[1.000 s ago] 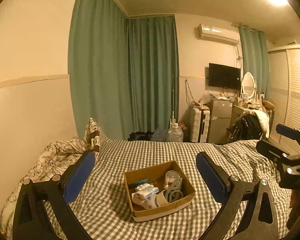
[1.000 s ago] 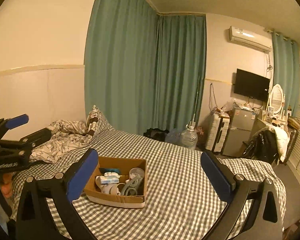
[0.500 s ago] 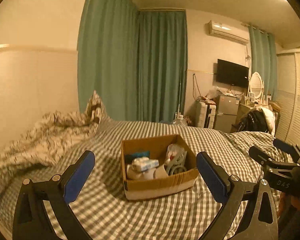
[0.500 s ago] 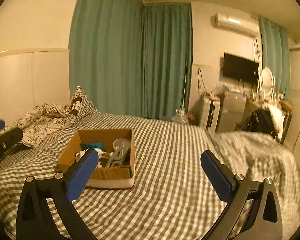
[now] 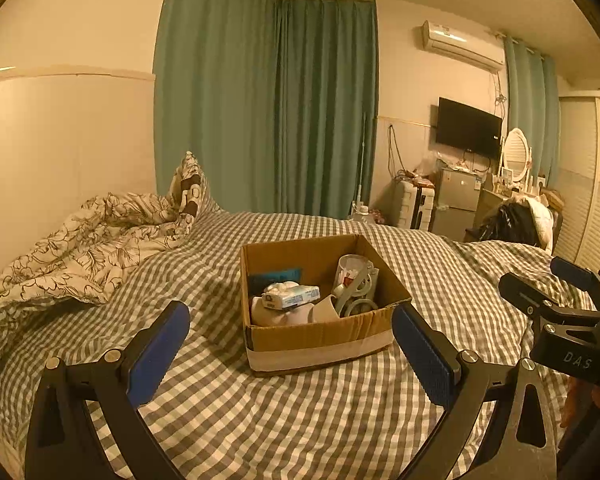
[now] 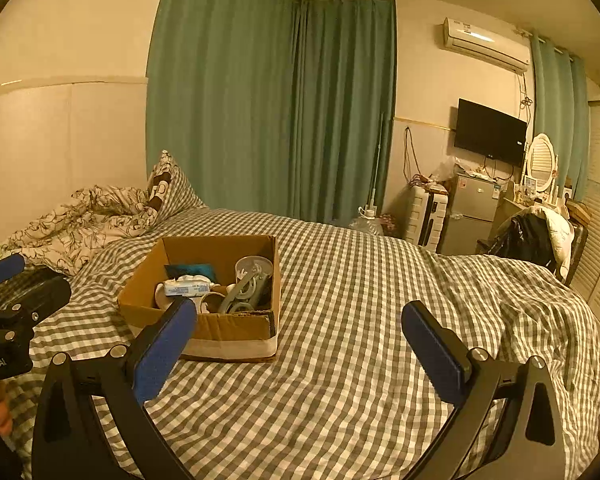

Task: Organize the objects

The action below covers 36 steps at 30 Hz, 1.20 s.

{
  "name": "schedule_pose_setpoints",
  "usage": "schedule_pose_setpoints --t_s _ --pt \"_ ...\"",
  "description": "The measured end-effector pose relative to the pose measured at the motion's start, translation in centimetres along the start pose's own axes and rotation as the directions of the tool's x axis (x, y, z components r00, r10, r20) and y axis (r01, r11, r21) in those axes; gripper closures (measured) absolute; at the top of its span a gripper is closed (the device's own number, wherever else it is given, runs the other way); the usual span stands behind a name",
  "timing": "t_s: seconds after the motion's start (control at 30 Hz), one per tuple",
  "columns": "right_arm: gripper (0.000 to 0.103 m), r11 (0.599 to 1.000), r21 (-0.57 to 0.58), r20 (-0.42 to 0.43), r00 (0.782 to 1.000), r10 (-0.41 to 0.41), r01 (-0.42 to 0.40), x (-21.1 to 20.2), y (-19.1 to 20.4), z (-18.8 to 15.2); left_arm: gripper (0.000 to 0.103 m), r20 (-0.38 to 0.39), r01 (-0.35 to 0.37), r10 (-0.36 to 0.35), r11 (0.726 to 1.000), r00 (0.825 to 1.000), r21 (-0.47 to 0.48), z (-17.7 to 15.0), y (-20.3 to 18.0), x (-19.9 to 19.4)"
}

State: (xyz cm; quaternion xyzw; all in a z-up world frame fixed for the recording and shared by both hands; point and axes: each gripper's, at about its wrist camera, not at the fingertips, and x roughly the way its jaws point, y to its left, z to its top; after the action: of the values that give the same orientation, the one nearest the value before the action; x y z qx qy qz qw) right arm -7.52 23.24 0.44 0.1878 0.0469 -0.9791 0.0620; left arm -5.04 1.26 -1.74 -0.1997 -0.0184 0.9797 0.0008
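Bedroom interior under warm lamplight. Green curtains (image 5: 266, 108) are hanging across the far corner; an air conditioner (image 5: 462, 46) and television (image 5: 469, 127) are occupying the right wall. A checked bedspread (image 6: 360, 292) is covering the bed, a floral quilt (image 5: 88, 246) lying bunched at left.

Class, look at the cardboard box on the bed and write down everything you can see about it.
The cardboard box is brown, shallow and open-topped, with a pale band along its base and a ragged front edge. It sits upright on the checked bedspread, slightly sunk in. Inside lie a white packet, a grey tool, a clear cup and something teal. Neither the left gripper nor the right gripper touches it; both are open.
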Motion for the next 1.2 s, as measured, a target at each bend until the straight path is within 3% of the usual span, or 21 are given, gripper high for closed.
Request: schedule_pose_setpoints --t_s 1.2 --pt "0.0 0.999 -0.035 -0.006 1.0 0.011 -0.012 -0.3 1.4 -0.1 0.0 -0.029 -0.005 0.005 1.0 1.0 0.003 -0.5 0.3 0.2"
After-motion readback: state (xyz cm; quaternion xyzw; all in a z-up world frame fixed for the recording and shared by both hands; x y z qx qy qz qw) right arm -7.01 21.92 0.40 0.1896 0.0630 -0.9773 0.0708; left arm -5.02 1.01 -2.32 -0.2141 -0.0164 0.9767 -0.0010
